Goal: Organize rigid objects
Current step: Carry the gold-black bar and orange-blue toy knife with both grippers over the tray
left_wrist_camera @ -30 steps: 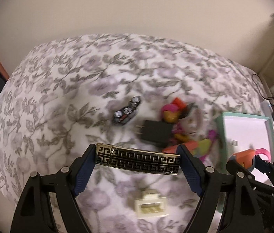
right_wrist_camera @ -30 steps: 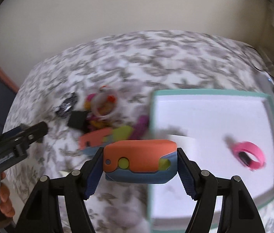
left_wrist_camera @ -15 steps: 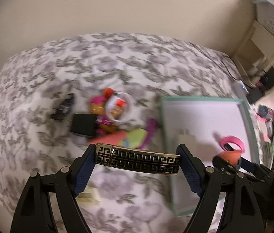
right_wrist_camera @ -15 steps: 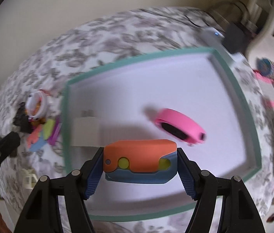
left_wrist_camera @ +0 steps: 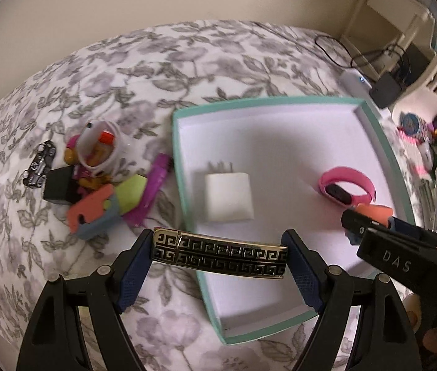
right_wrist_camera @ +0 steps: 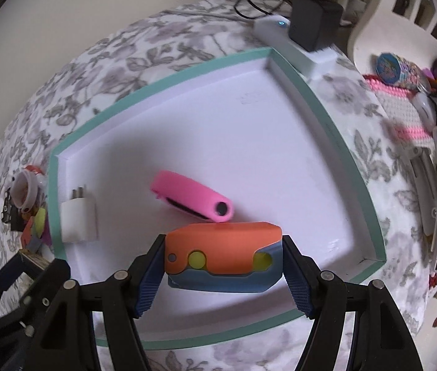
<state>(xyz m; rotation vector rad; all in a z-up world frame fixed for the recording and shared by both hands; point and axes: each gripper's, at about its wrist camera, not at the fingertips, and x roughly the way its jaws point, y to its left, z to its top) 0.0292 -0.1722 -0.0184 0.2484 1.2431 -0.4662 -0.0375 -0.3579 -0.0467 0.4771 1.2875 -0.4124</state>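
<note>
Two items, charger (left_wrist_camera: 229, 197) and pink band (left_wrist_camera: 346, 189), lie in the tray (left_wrist_camera: 178, 167); left gripper (left_wrist_camera: 220, 255) clamps one barrette (left_wrist_camera: 220, 253), right gripper (right_wrist_camera: 223, 255) one orange toy (right_wrist_camera: 223, 250).

Both wrist views look down along their fingers, close above the bed; both show the tray (left_wrist_camera: 382, 142) (right_wrist_camera: 317, 99).
</note>
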